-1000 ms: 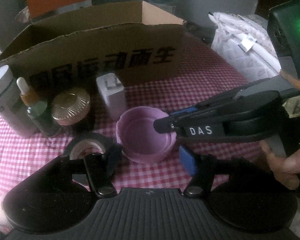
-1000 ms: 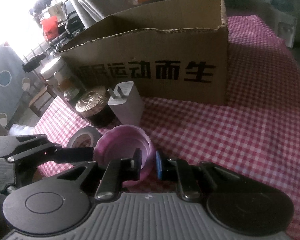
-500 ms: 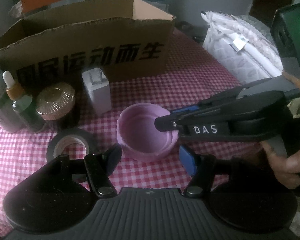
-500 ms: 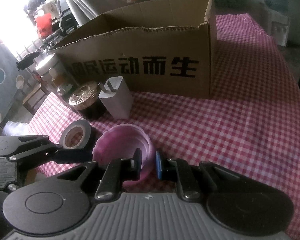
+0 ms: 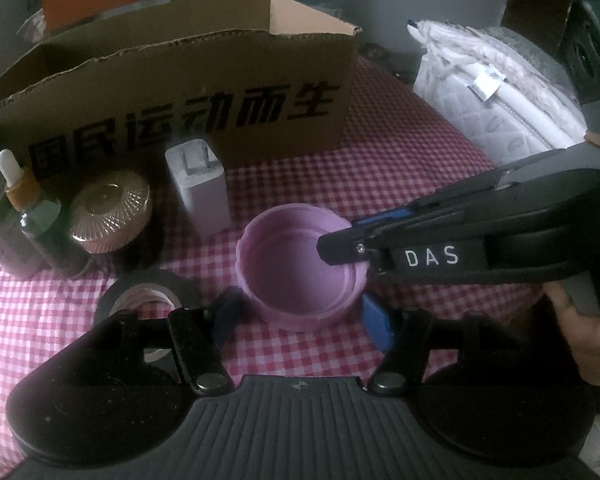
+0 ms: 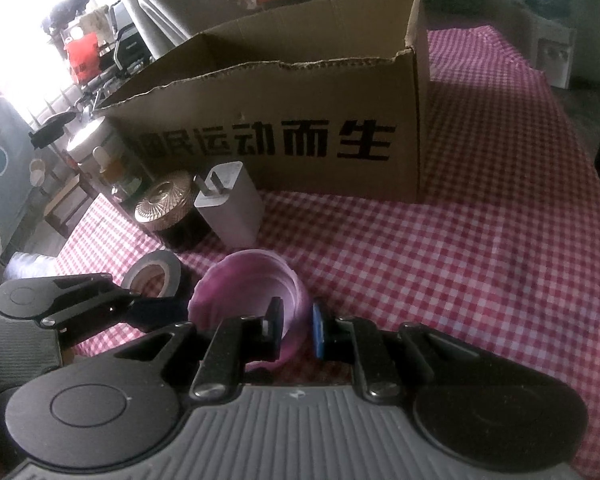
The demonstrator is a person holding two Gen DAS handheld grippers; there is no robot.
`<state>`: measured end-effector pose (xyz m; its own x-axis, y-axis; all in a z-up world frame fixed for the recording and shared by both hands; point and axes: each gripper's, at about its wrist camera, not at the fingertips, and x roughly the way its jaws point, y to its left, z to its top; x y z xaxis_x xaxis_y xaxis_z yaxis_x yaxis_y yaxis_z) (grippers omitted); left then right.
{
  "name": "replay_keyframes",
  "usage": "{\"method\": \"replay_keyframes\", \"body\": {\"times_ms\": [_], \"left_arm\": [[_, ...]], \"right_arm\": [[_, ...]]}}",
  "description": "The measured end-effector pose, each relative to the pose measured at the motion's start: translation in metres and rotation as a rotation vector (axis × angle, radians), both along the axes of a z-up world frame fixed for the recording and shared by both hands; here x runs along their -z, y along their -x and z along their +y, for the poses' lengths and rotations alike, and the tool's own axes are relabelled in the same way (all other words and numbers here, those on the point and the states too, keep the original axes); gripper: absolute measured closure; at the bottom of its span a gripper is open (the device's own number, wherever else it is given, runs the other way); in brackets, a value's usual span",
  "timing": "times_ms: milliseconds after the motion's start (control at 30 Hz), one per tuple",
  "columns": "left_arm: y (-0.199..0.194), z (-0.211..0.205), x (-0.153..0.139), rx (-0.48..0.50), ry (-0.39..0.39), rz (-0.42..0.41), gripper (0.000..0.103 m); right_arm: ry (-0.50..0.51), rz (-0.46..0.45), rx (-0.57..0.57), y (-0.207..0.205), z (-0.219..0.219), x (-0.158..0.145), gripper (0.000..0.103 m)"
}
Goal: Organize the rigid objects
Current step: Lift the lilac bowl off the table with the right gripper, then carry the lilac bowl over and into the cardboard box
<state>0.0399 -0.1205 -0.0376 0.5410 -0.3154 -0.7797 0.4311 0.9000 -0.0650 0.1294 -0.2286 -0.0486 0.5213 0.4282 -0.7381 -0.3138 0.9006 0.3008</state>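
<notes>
A round pink lid [image 5: 300,268] lies rim up on the checked cloth; it also shows in the right wrist view [image 6: 248,300]. My right gripper [image 6: 296,326] is shut on its near rim, one finger inside and one outside. My left gripper [image 5: 304,316] is open, its fingers on either side of the lid, not pressing it. A cardboard box [image 5: 188,92] with black characters stands behind; it also shows in the right wrist view [image 6: 300,120].
A white charger [image 5: 198,188], a jar with a gold lid [image 5: 110,210], a dropper bottle [image 5: 24,208] and a black tape roll [image 5: 148,300] stand left of the lid. A white padded bag [image 5: 496,92] lies at the right.
Both grippers and the lid have drawn back a little from the box. The right gripper keeps its hold on the lid's rim.
</notes>
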Motion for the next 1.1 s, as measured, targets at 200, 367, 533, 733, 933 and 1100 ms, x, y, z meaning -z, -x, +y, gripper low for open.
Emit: {"method": "replay_keyframes", "body": {"times_ms": [200,367,533,733,933,1100], "left_arm": [[-0.004,-0.002,0.002,0.006,-0.023,-0.006,0.034],[-0.003,-0.003,0.002,0.005,-0.027,-0.019,0.035],[0.001,-0.002,0.0,0.005,-0.02,-0.034,0.035],[0.009,0.003,-0.014,-0.004,-0.012,-0.086,0.035],[0.02,0.01,-0.039,-0.021,-0.014,-0.165,0.035],[0.027,0.017,-0.064,-0.05,-0.004,-0.239,0.035]], "right_arm": [[0.002,-0.002,-0.003,-0.002,0.003,0.002,0.087],[0.018,-0.019,-0.008,0.001,0.006,0.002,0.087],[0.02,-0.025,-0.01,0.004,0.006,-0.001,0.087],[0.072,-0.086,-0.031,0.011,0.017,-0.019,0.087],[0.072,-0.176,-0.05,0.019,0.024,-0.049,0.087],[0.083,-0.262,-0.08,0.023,0.03,-0.079,0.087]]}}
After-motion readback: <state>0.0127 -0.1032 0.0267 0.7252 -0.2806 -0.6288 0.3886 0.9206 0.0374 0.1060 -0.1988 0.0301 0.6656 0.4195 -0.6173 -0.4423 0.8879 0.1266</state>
